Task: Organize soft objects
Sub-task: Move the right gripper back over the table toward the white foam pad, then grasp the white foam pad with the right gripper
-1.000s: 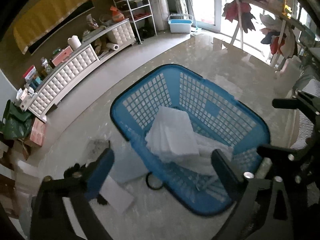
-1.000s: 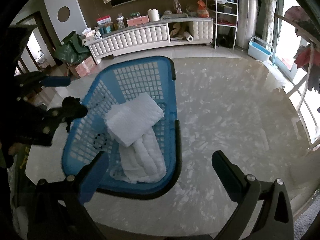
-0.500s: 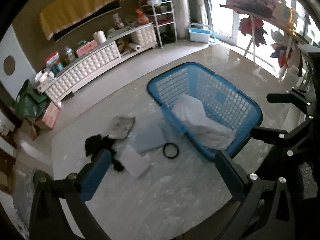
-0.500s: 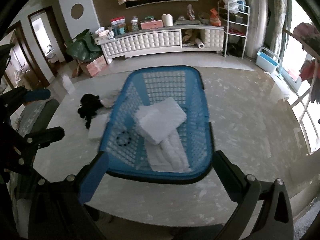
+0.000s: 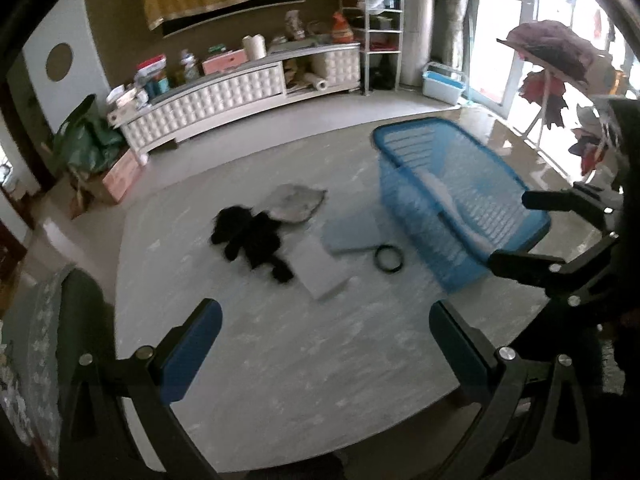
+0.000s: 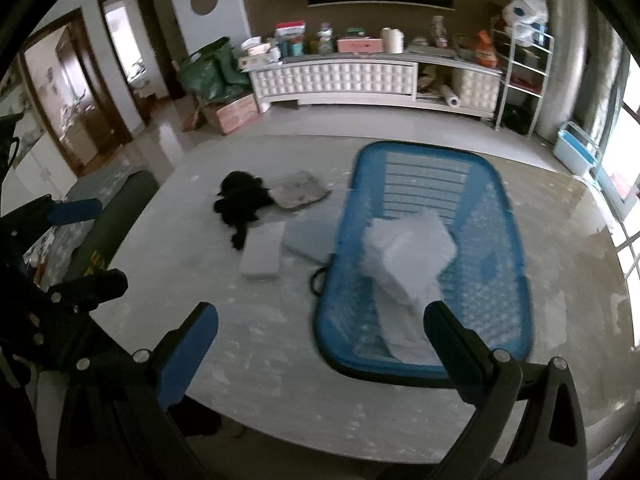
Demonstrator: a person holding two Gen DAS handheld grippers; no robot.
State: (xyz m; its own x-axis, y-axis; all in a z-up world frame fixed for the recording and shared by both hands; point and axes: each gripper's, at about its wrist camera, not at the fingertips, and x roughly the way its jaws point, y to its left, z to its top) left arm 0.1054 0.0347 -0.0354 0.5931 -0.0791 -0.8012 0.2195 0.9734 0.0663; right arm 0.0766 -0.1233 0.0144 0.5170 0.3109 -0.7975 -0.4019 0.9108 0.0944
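Both claws pulled back; basket [image 6: 516, 240] mid-table [image 5: 320, 360].

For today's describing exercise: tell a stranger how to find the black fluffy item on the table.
Start at the blue basket on the pale table. Look left past the flat white and bluish pads to the black fluffy item. It is the only dark, shaggy thing there, beside a grey cloth.

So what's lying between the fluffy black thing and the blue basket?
In the right wrist view, a white pad and a pale blue pad lie between the black thing and basket.
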